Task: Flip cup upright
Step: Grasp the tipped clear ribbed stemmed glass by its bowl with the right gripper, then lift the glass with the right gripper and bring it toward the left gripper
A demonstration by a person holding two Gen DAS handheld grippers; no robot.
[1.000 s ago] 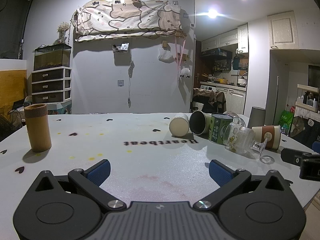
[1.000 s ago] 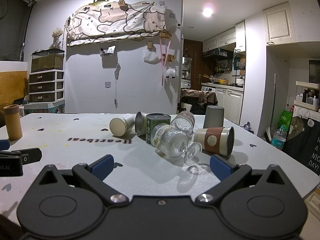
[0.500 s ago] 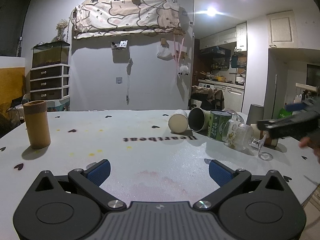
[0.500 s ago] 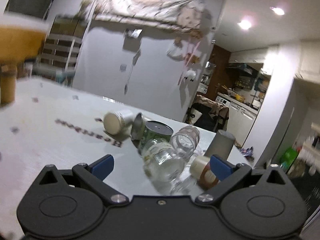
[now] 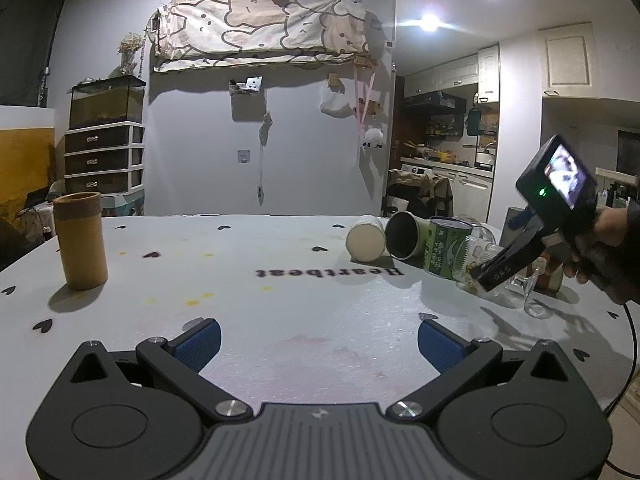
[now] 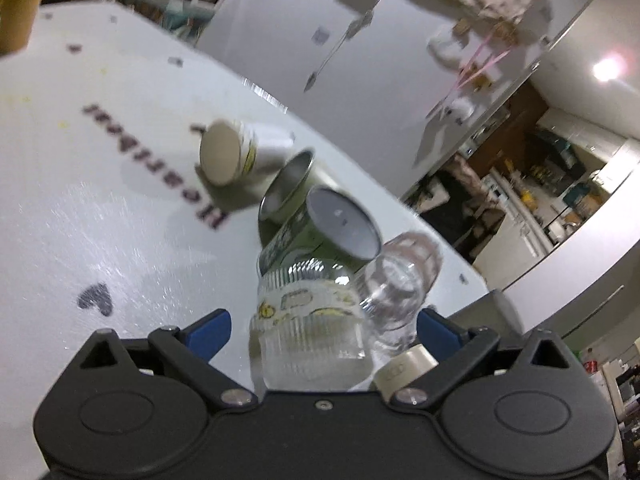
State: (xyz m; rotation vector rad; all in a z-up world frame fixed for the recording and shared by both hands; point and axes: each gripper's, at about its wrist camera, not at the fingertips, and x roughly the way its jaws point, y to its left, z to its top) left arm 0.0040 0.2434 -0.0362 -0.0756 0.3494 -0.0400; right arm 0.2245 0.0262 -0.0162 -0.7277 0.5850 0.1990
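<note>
A ribbed stemmed glass cup (image 6: 310,328) lies on its side on the white table (image 6: 100,208). It sits between the open blue pads of my right gripper (image 6: 322,330), which is tilted down over it and not closed on it. In the left wrist view the glass (image 5: 470,264) is partly hidden behind the right gripper (image 5: 490,274), held by a hand. My left gripper (image 5: 318,338) is open and empty, low over the near table.
Beside the glass lie a green printed cup (image 6: 320,236), a steel cup (image 6: 286,194), a white paper cup (image 6: 236,152) and a clear glass (image 6: 404,272). A tan cylinder cup (image 5: 80,240) stands upright at far left. A cable hangs off the right edge.
My right gripper has risen, swung forward and tipped down over the lying glass cup, which now sits between its pads. My left gripper has stayed put.
</note>
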